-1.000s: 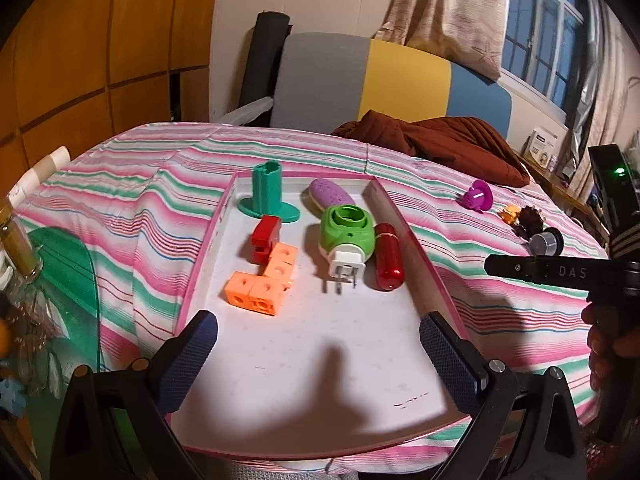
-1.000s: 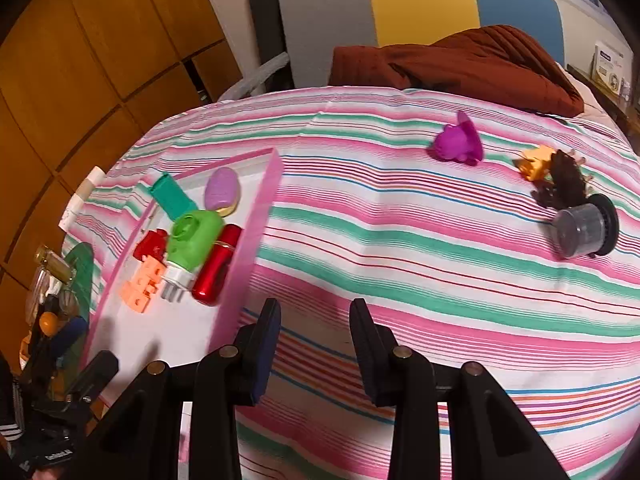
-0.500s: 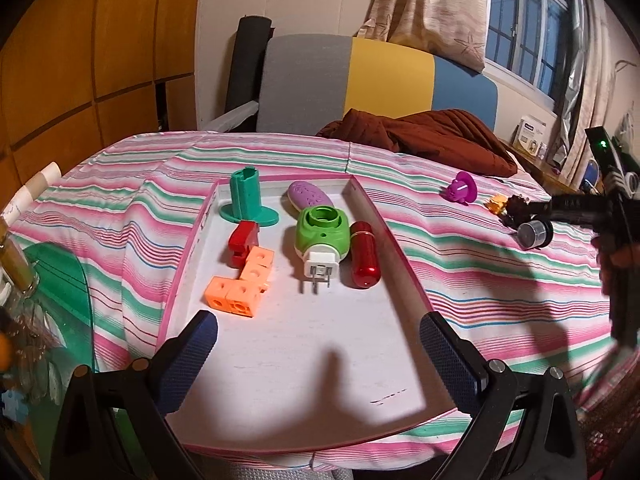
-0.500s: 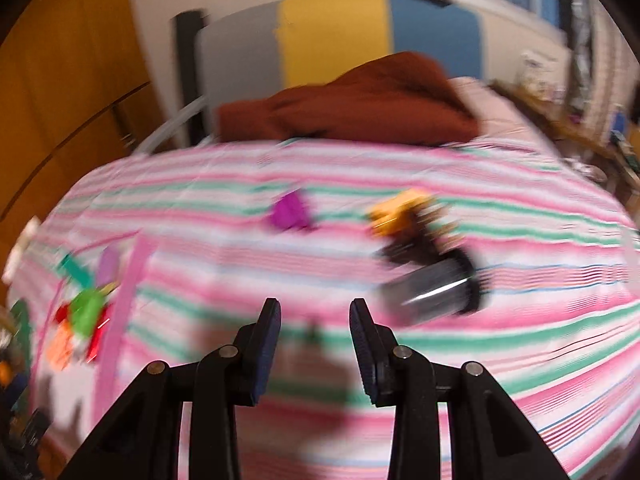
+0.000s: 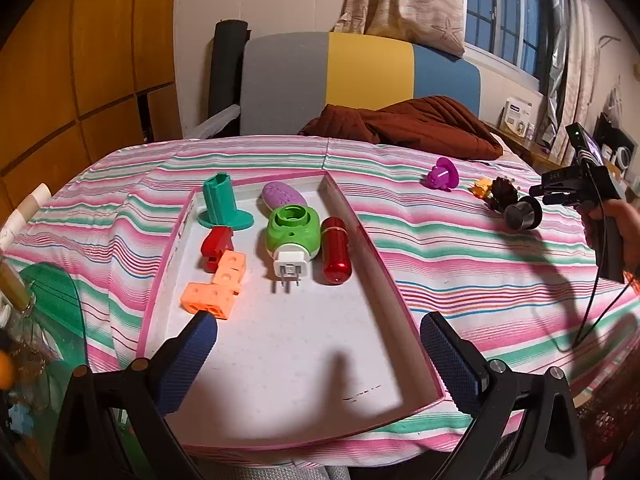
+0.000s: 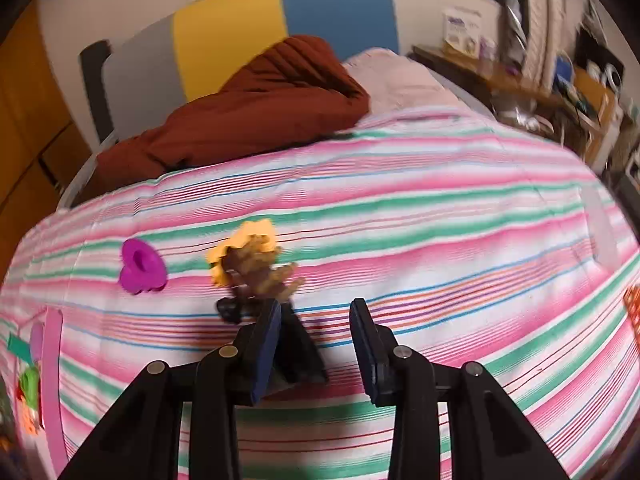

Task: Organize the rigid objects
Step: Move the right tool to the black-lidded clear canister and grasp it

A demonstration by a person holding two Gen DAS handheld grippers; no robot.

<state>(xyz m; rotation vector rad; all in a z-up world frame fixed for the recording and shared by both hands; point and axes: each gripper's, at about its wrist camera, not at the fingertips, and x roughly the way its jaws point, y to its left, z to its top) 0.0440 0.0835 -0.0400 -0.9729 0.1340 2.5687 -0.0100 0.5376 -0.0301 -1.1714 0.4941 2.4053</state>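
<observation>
Both grippers stand with jaws spread and nothing between them: left gripper (image 5: 316, 344) low in the frame over the near end of the tray (image 5: 362, 236), right gripper (image 6: 316, 344) at lower centre above the striped bedspread (image 6: 420, 240). Pink, green and white stripes cover the bed; a rust-brown blanket (image 5: 404, 128) lies before a grey, yellow and blue headboard (image 5: 360, 80), with a curtained window (image 5: 504, 12) at upper right. On the white, pink-rimmed tray lie a teal stand (image 5: 222, 208), purple oval piece (image 5: 284, 197), green plug-in device (image 5: 294, 236), red cylinder (image 5: 336, 250), red block (image 5: 216, 245) and orange blocks (image 5: 216, 285). Right of the tray, on the cloth, sit a magenta piece (image 6: 141, 267), yellow piece (image 6: 250, 242), brown figure (image 6: 262, 274) and a dark cylinder (image 5: 522, 213), the last just beside the right gripper's fingertips.
</observation>
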